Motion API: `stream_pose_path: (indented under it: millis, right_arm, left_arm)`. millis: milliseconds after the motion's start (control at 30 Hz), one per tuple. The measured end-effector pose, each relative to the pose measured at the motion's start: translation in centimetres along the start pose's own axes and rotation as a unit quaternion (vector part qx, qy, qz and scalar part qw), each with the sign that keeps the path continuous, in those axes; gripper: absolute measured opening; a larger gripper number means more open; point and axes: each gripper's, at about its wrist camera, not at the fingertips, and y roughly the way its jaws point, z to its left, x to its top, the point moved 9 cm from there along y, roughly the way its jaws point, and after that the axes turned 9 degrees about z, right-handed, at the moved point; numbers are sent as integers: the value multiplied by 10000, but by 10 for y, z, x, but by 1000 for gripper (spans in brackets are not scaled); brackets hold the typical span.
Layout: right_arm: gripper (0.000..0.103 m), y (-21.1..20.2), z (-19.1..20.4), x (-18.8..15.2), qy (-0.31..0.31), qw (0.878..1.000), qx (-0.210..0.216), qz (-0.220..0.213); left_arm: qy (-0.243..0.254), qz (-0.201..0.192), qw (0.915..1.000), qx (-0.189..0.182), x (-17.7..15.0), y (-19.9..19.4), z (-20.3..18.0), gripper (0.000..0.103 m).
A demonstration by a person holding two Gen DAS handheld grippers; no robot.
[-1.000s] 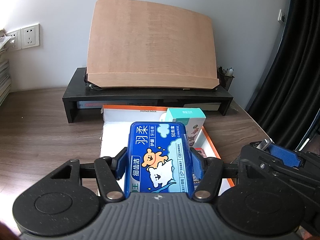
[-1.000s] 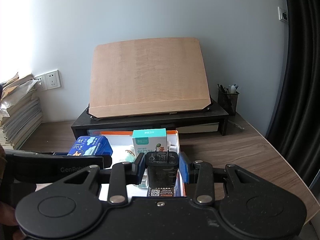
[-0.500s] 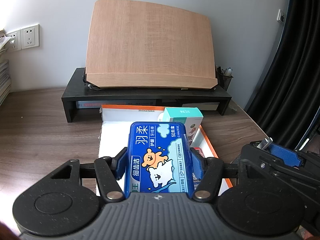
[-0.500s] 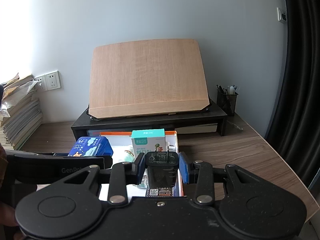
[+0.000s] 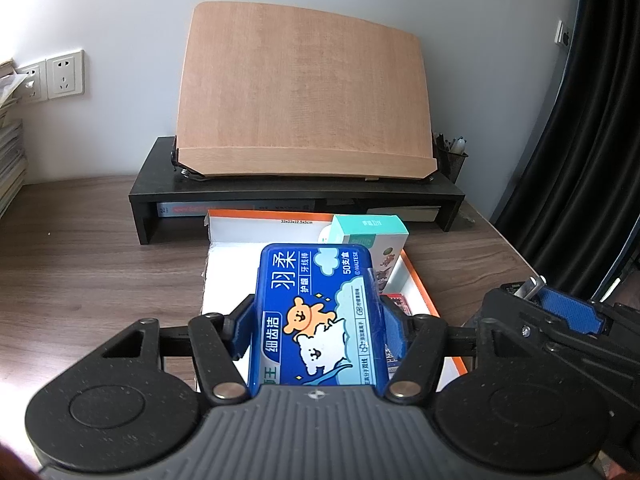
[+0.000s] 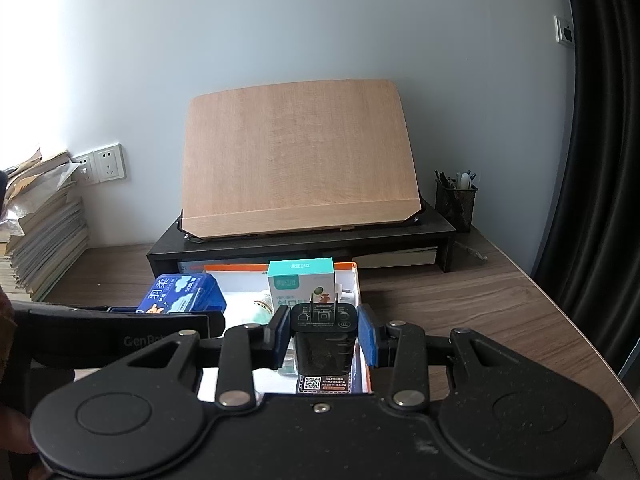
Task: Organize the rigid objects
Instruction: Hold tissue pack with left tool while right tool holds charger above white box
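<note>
A: What is each hand carrying?

B: The left gripper (image 5: 316, 320) has its blue pads pressed on both long sides of the blue floss-pick case (image 5: 316, 312), held above the orange-rimmed box (image 5: 420, 280) on the desk (image 5: 100, 240). The right gripper (image 6: 324, 336) is clamped on the black charger plug (image 6: 323, 332), prongs pointing up, over the box's right side.

A: What could go wrong?

B: My guess is a collision. The two grippers sit just beside each other over one box, and lowering both together could knock them. The teal carton (image 5: 370, 236) stands upright at the box's far right corner; a nudge from the charger could tip it. The case is smooth plastic, so a slack grip may let it slide.

A: Where is there room?

B: The white floor along the box's left edge (image 5: 224, 280) looks open, nearer the front too. The right side is crowded with small items. Beyond the far rim stands the black monitor riser (image 5: 296, 196), so I'd keep low and short
</note>
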Motion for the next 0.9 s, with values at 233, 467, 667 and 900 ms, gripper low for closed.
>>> stream_pose_path:
  millis: [233, 467, 667, 900]
  right_arm:
    - [44, -1, 2, 1, -32, 10000, -19, -7]
    - [44, 0, 6, 0, -61, 10000, -53, 8]
    - [44, 1, 7, 0, -77, 9999, -91, 31]
    - [44, 1, 9, 0, -95, 9999, -76, 29]
  left_arm:
    - [-15, -9, 10000, -29, 0, 0, 1, 63]
    - [-27, 9, 10000, -64, -1, 0, 2, 63]
    - [-35, 30, 9999, -95, -1, 2, 4, 63]
    - [-45, 21, 10000, -82, -1, 1, 5, 63]
